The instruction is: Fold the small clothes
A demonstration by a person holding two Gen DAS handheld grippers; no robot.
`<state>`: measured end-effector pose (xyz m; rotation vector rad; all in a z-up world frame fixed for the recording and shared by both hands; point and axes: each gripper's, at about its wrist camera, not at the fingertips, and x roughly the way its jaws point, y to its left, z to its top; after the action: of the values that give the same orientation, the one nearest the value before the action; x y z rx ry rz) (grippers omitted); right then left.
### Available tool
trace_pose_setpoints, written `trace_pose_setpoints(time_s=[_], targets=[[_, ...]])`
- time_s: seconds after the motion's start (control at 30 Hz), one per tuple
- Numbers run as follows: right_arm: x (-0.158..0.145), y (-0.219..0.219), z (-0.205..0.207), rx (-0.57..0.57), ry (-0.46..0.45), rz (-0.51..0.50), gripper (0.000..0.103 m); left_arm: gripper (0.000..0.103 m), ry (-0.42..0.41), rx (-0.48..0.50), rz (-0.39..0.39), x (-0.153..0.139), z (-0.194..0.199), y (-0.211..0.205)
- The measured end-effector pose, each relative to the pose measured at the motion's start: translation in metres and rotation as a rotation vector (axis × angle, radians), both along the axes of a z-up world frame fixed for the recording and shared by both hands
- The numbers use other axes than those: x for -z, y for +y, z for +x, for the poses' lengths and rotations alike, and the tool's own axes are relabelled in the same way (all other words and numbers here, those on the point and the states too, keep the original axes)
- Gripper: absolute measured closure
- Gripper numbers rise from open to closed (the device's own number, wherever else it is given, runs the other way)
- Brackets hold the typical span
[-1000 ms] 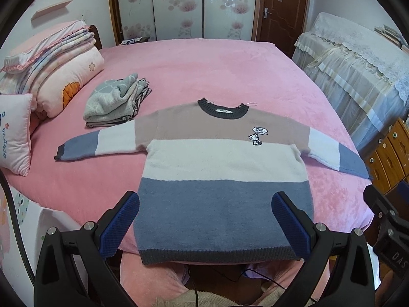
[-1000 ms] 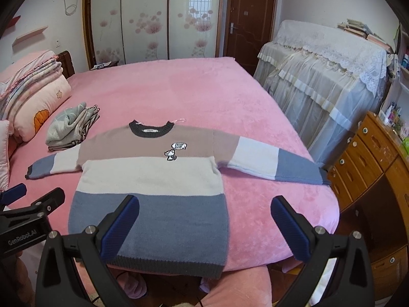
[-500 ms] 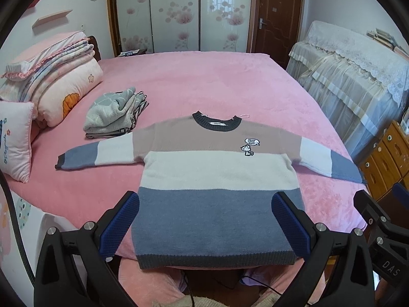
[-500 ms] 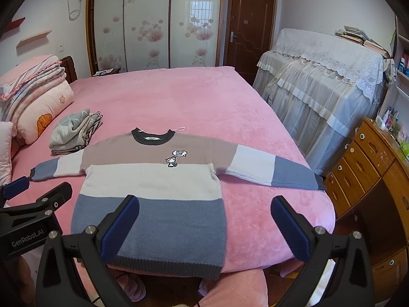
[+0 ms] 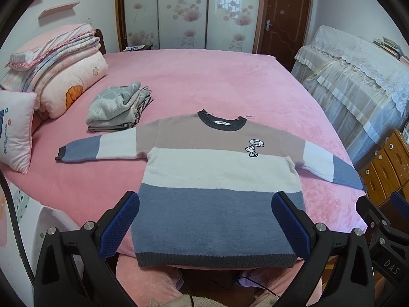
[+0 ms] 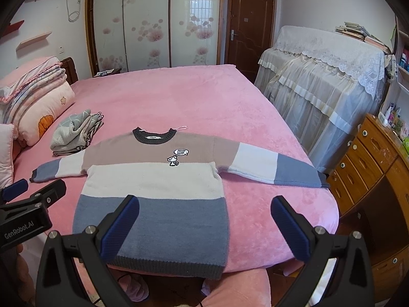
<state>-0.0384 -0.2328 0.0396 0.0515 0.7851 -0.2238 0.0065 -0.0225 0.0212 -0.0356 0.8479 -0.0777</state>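
A small striped sweater (image 5: 219, 174) (image 6: 153, 179) lies flat on the pink bed (image 5: 217, 81) (image 6: 194, 102), front up, both sleeves spread out, its dark hem at the near edge. Its bands run tan, cream, blue, with a dark collar and a small cartoon patch. My left gripper (image 5: 205, 220) hovers open above the hem, holding nothing. My right gripper (image 6: 204, 223) is open too, above the sweater's lower right corner and the bed edge. The left gripper (image 6: 25, 204) shows at the left edge of the right wrist view, and the right gripper (image 5: 383, 230) at the right edge of the left wrist view.
A pile of folded grey clothes (image 5: 117, 107) (image 6: 74, 133) sits left of the sweater. Stacked quilts and pillows (image 5: 58, 76) line the bed's left side. A lace-covered piece of furniture (image 6: 324, 81) and a wooden drawer chest (image 6: 370, 168) stand at the right.
Both grippers have pulled back and tilted up a little, so the sweater sits lower and smaller in view. The sweater has not moved. Both stay open.
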Motion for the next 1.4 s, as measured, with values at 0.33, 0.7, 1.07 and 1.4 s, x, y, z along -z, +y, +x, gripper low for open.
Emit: trace_pose_setpoints(time_s=[0.33,0.7,1.07,1.4], targets=[[0.004,-0.002,0.006,-0.010,-0.002,0.009,0.000,0.000,-0.012,-0.012,-0.003,0.003,0.005,0.006],[0.004,-0.015,0.009,-0.019,-0.041,0.041,0.000,0.000,-0.024,-0.008,0.030,0.003,0.014,-0.005],[0.005,-0.032,0.014,-0.056,-0.041,0.076,0.006,0.000,-0.040,0.010,0.052,-0.006,0.023,-0.029],[-0.007,-0.067,0.016,-0.068,-0.088,0.103,0.008,0.000,-0.075,0.055,0.047,-0.022,0.035,-0.072]])
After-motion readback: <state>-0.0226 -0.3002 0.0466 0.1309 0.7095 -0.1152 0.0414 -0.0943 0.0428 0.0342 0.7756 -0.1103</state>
